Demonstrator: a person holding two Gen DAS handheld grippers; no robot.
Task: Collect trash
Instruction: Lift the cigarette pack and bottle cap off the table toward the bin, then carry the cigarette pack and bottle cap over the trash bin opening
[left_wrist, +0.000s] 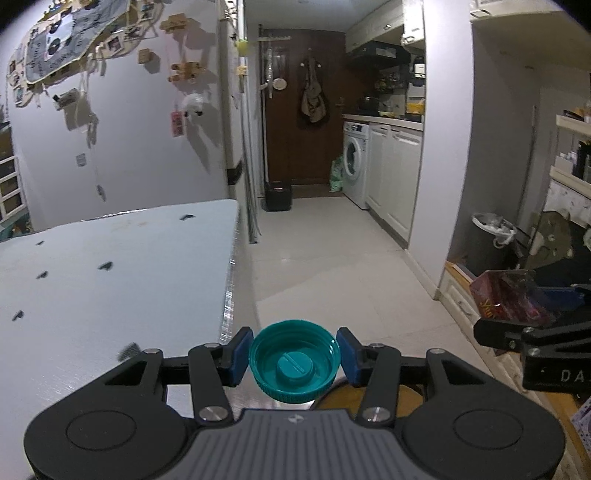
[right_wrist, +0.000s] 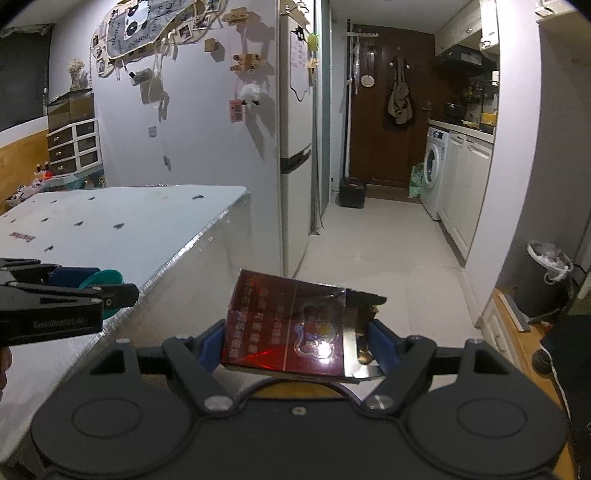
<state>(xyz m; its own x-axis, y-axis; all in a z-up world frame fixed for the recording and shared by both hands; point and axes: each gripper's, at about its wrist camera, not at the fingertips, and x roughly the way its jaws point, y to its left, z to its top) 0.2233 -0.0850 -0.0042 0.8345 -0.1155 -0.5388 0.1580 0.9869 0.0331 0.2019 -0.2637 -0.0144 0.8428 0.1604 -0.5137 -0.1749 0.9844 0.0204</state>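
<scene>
My left gripper (left_wrist: 294, 354) is shut on a teal bottle cap (left_wrist: 294, 360), held open side up just past the right edge of the white table (left_wrist: 110, 280). My right gripper (right_wrist: 297, 343) is shut on a dark red cigarette pack (right_wrist: 295, 325) with a torn open top, held in the air to the right of the table (right_wrist: 110, 221). The right gripper and its pack (left_wrist: 509, 299) show at the right of the left wrist view. The left gripper and cap (right_wrist: 105, 291) show at the left of the right wrist view.
A dark trash bin with a white liner (right_wrist: 546, 273) stands on the floor at the right, also in the left wrist view (left_wrist: 493, 240). A fridge (right_wrist: 295, 147) stands beyond the table. A tiled corridor leads to a washing machine (right_wrist: 434, 170), cabinets and a brown door.
</scene>
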